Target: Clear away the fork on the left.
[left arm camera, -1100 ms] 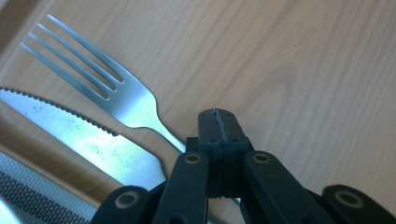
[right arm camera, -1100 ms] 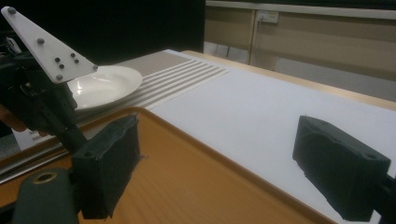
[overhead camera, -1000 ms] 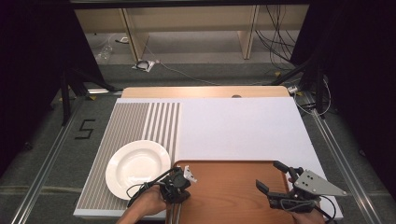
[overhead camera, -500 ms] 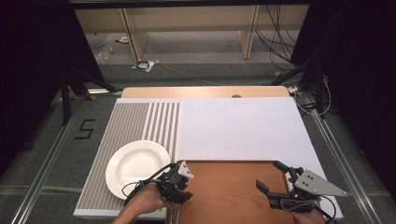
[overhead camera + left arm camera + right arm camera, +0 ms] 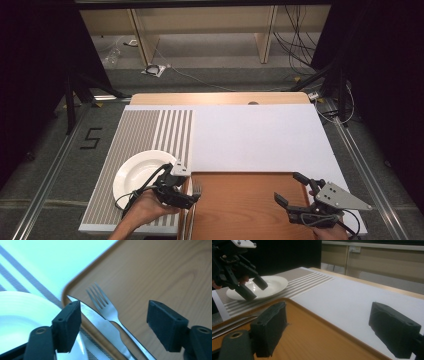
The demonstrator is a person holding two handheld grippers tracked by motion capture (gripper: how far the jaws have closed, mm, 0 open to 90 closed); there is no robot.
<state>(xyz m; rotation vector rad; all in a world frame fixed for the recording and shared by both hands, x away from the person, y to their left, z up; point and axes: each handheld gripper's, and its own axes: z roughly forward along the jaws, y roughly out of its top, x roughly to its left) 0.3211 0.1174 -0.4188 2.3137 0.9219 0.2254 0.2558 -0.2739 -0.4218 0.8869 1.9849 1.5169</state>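
Steel fork [image 5: 107, 308] lies free between left tool's [image 5: 120, 326] just-opened jaws

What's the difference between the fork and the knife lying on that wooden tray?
The fork ends in four thin tines, while the knife has one broad, flat blade tapering to a point. The knife lies along the tray's rim, nearest the plate; the fork lies just inside it. Both are shiny metal, side by side, below the left gripper's open jaws.
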